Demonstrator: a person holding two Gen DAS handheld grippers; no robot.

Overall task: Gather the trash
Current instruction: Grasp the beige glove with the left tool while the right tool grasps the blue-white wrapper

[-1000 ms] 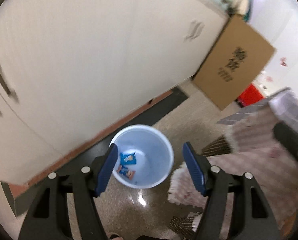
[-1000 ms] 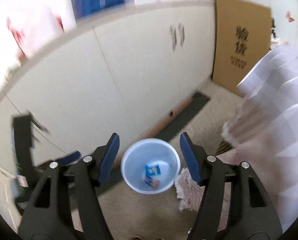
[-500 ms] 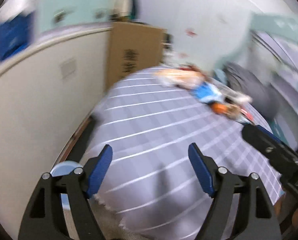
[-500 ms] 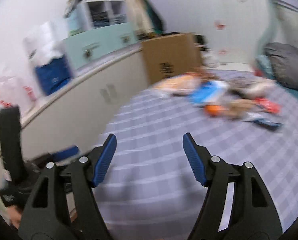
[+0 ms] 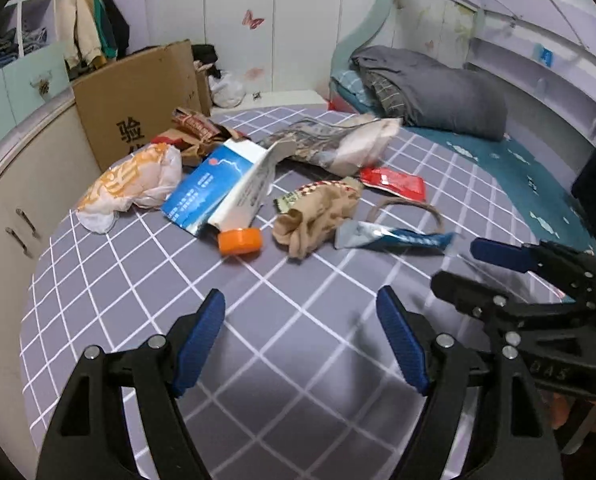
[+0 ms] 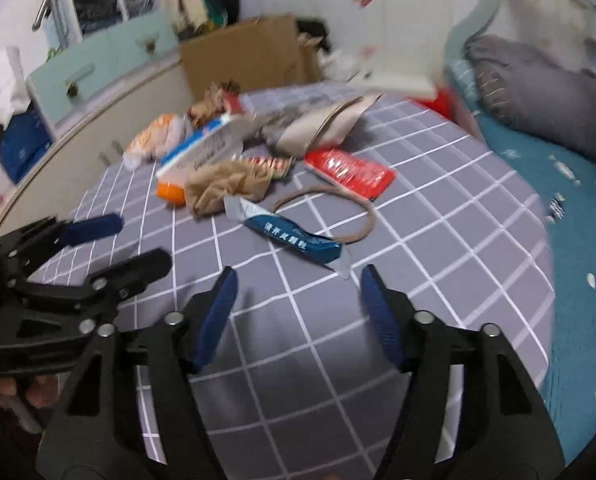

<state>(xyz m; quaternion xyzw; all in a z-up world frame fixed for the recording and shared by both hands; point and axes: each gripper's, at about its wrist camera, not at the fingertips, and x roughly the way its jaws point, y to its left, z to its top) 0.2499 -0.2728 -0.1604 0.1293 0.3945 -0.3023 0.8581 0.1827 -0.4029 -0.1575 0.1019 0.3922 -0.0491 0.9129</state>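
Observation:
Trash lies in a heap on a grey checked tablecloth (image 5: 282,320): a blue and white carton (image 5: 214,188) with an orange cap (image 5: 240,241), a crumpled brown paper bag (image 5: 317,216), a blue sachet (image 5: 393,237) (image 6: 294,240), a red packet (image 5: 391,182) (image 6: 349,172), an orange and white plastic bag (image 5: 134,184) and a brown loop (image 6: 333,216). My left gripper (image 5: 299,336) is open and empty, short of the heap. My right gripper (image 6: 296,312) is open and empty, just before the blue sachet. Each gripper shows in the other's view.
A cardboard box (image 5: 138,100) leans against white cabinets (image 5: 14,184) at the left. A bed with a teal sheet (image 5: 509,168) and a grey pillow (image 5: 433,92) lies to the right. The bin is out of view.
Both grippers swung up from over the white bin on the floor to the table and now face the trash heap. Both stayed open and empty.

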